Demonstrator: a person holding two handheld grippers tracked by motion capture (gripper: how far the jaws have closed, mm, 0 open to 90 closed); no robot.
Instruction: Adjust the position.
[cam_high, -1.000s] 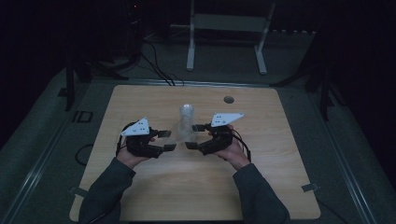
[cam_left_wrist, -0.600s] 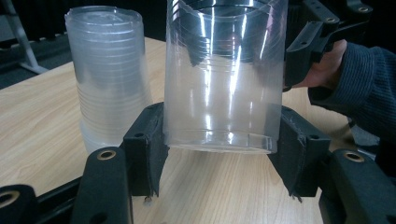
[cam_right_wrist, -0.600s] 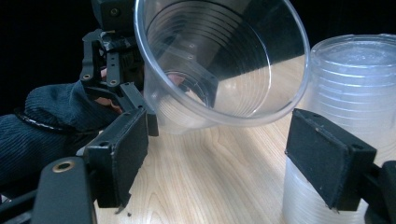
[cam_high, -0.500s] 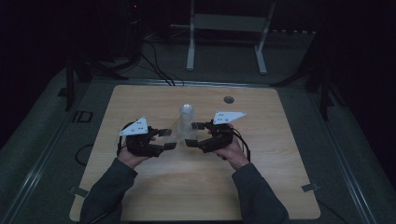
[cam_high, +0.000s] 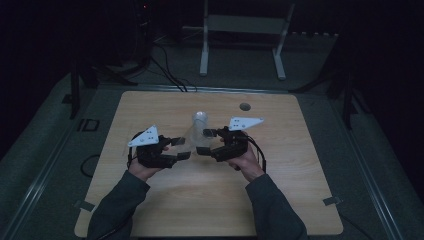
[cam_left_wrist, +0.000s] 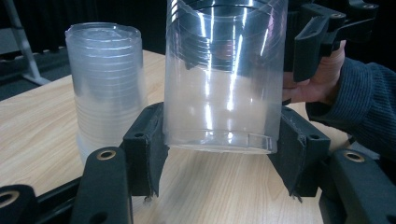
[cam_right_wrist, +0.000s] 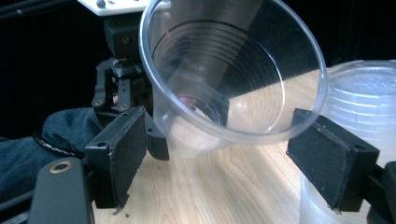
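a single clear plastic cup (cam_left_wrist: 224, 79) is hanging in the air between the two grippers, just above the bench (cam_high: 210, 200), at about six o'clock from a stack of clear cups (cam_high: 199, 125) that is standing upright near the bench's middle. the left gripper (cam_high: 181, 148) is pinching the cup near its base, one black pad pressing on each side of the wall, as the left gripper view is showing. the right gripper (cam_high: 205, 141) is sitting at the cup's open rim; in the right gripper view the mouth of the cup is facing the camera, and the jaws are standing spread to either side of the rim, having just been opening, with the pads (cam_right_wrist: 334, 161) no longer pressing on it though the cup is between them. the person's two hands are holding the grippers close together, forearms coming in from six o'clock.

judging by this, the cup is already looking separated from the stack and is passing into the left gripper's hold. what is seeming left is for the right gripper to draw clear and for the cup to be set down on the bench. a small dark hole (cam_high: 244, 106) is showing at about one o'clock from the stack.
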